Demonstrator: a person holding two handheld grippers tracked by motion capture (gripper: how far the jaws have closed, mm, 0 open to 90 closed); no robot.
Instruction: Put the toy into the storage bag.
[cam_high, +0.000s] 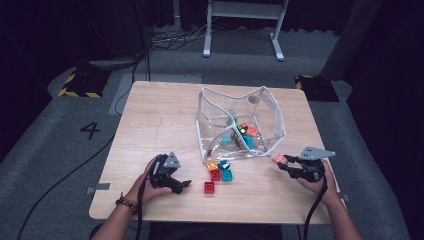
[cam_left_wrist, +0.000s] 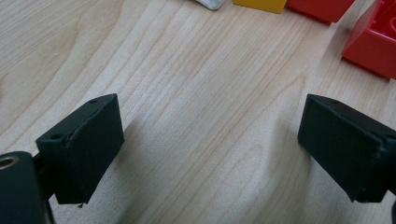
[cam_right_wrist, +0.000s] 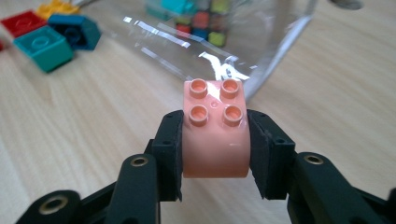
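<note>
Jaws of my right gripper (cam_right_wrist: 215, 154) clamp a pink block (cam_right_wrist: 215, 133), held near the clear bag (cam_high: 240, 125) at its right. My left gripper (cam_left_wrist: 212, 149) rests wide open over bare wood, empty. Loose blocks (cam_high: 218, 172) lie between them on the pale table (cam_high: 150, 115). Beyond it I see grey carpet, cables and a white frame (cam_high: 245, 25) in a dark room.

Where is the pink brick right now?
The pink brick sits clamped in the right gripper, at the high view's right, just beside the clear bag.
</note>
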